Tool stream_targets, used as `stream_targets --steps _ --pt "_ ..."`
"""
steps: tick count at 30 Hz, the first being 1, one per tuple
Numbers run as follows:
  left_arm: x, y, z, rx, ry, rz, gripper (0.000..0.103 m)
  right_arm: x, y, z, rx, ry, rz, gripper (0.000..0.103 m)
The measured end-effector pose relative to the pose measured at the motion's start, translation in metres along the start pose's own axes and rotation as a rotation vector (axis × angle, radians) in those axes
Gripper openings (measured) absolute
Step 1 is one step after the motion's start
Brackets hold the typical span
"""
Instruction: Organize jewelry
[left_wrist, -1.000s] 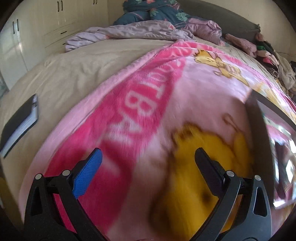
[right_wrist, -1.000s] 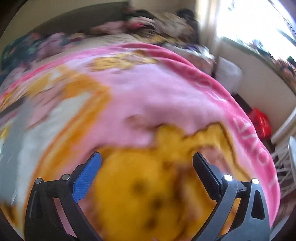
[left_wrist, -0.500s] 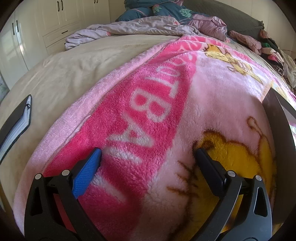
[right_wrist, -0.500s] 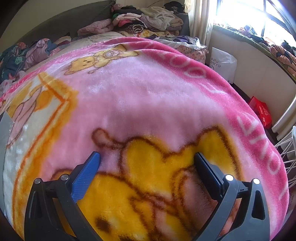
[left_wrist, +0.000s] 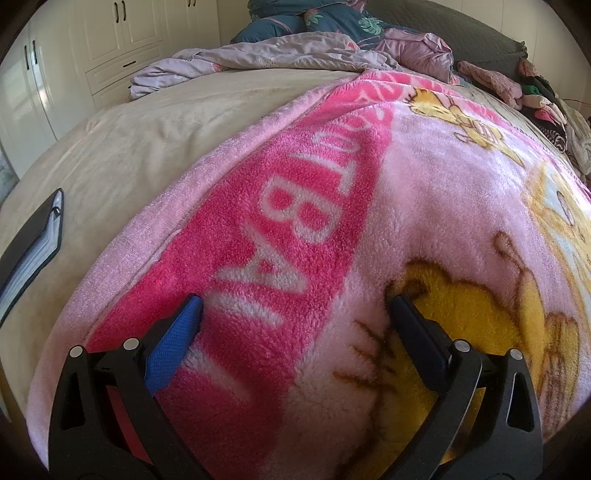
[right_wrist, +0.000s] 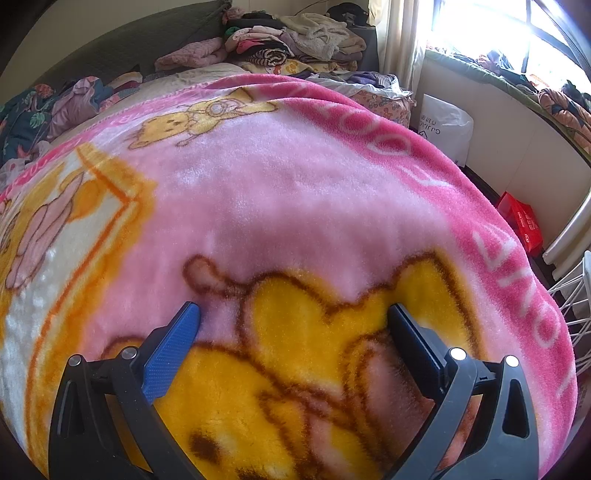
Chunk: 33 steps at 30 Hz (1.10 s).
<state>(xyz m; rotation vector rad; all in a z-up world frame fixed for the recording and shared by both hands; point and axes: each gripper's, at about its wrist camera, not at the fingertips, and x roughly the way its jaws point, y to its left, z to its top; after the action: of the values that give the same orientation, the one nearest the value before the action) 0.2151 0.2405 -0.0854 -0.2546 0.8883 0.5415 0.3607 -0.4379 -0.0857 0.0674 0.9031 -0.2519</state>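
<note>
No jewelry shows in either view. My left gripper (left_wrist: 295, 306) is open and empty, low over a pink fleece blanket (left_wrist: 424, 206) with white letters and a yellow cartoon bear. My right gripper (right_wrist: 293, 314) is open and empty too, low over the same blanket (right_wrist: 295, 192), above the yellow bear print. A black folder-like case (left_wrist: 31, 247) with a white inside lies on the beige sheet at the far left of the left wrist view.
Crumpled bedding (left_wrist: 266, 59) and piled clothes (right_wrist: 295, 44) lie at the head of the bed. White wardrobes (left_wrist: 110, 37) stand at the left. A white bag (right_wrist: 443, 125), a red box (right_wrist: 521, 221) and a white wire rack (right_wrist: 576, 295) stand by the window on the right.
Both grippers have swung outward over the blanket and settled; the blur is gone. The dark framed mirror-like object has left the left view's right edge. Both jaws stay open.
</note>
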Motion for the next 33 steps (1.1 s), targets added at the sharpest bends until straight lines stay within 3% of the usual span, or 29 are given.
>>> stream_targets --steps 33 --pt "-0.0002 0.0012 -0.0002 -0.002 -0.005 0.0 0.093 -0.0005 0.0001 -0.0008 0.0 -0.001 0.0 0.098"
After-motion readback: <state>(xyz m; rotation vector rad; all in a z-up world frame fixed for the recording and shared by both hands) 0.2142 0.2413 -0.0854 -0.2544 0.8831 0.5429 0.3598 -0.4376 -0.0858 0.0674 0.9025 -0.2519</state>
